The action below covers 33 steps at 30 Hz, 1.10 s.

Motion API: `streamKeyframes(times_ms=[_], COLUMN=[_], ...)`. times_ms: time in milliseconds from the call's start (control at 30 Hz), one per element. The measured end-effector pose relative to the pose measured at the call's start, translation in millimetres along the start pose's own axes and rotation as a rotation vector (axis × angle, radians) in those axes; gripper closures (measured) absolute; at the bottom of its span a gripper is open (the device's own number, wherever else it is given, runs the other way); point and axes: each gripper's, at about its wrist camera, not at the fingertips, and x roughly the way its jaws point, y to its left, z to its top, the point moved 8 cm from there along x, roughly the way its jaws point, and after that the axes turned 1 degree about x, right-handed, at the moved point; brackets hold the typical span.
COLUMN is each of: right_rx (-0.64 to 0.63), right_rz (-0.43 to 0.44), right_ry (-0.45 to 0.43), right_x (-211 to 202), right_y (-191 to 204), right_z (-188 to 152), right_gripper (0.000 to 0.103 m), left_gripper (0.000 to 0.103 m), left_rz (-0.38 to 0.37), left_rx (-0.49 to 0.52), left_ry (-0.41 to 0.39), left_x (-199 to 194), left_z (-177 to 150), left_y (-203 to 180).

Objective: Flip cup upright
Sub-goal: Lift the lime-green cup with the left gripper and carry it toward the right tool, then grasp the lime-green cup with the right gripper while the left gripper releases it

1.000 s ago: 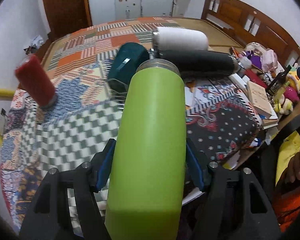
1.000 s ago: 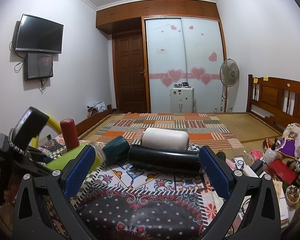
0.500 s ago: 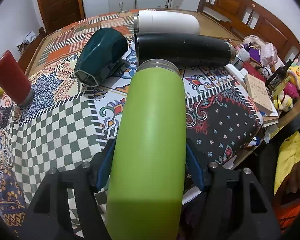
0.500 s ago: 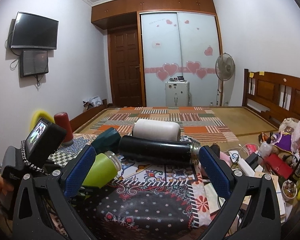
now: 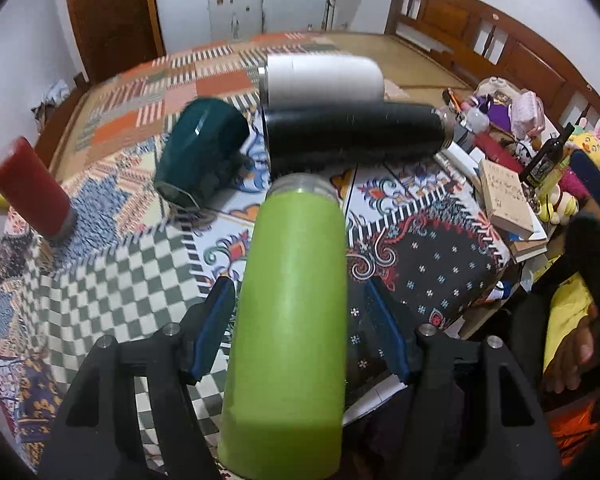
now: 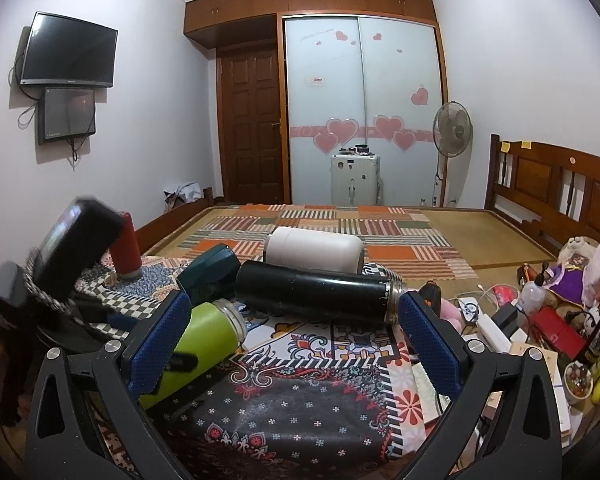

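Observation:
My left gripper [image 5: 296, 328] is shut on a lime green flask [image 5: 292, 320], which lies along the fingers with its clear-rimmed mouth pointing away over the patterned tablecloth [image 5: 100, 280]. The green flask also shows in the right wrist view [image 6: 204, 340], tilted with its mouth up to the right. My right gripper [image 6: 292, 340] is open and empty, above the near part of the table. A black flask [image 6: 316, 294], a white flask [image 6: 314, 250] and a dark teal cup [image 6: 210, 274] lie on their sides behind it. A red flask [image 6: 126, 248] stands mouth-down at the far left.
Clutter lies along the table's right edge: books [image 5: 504, 196], a dark bottle [image 5: 544, 160], soft toys [image 5: 584, 144], cables and a red box [image 6: 556, 332]. A bed [image 6: 320, 228] with a patchwork cover is behind the table. A hand [image 5: 572, 356] shows at the right.
The left gripper with the green flask has pulled back and tilted; in the right view the flask's mouth now sits lower and closer to the table. The right gripper stays open.

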Motion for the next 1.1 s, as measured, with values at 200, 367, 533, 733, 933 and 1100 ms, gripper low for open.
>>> streamKeyframes(times_ms=[200,367,533,733,933,1100], right_rx=[-0.013,-0.037,-0.06,-0.083,-0.101,-0.09], right_rz=[0.014,0.048,0.084,0.104,0.123,0.151], right_ry=[0.008,0.055,0.109,0.159,0.213,0.273], right_x=[0,14,31,43,59,77], right_y=[7,26,52,76,94,110], right_z=[4,2,-5,-15,-20,-24], right_gripper=[0.0,0.0,0.0,0.0,0.0,0.0], left_gripper=[0.036,0.036,0.036,0.036,0.037,0.037], left_rz=[0.055,0.125,0.216,0.207,0.146,0.064], left_rx=[-0.03,-0.112,-0.141,-0.189,-0.171,-0.148], left_ry=[-0.142,-0.234,-0.253,-0.177,-0.17,-0.183], left_x=[-41,-71,-77,-44,-27,-26], left_z=[-7,-22,-44,-60,-67,-66], left_y=[31,78,125,169,177,164])
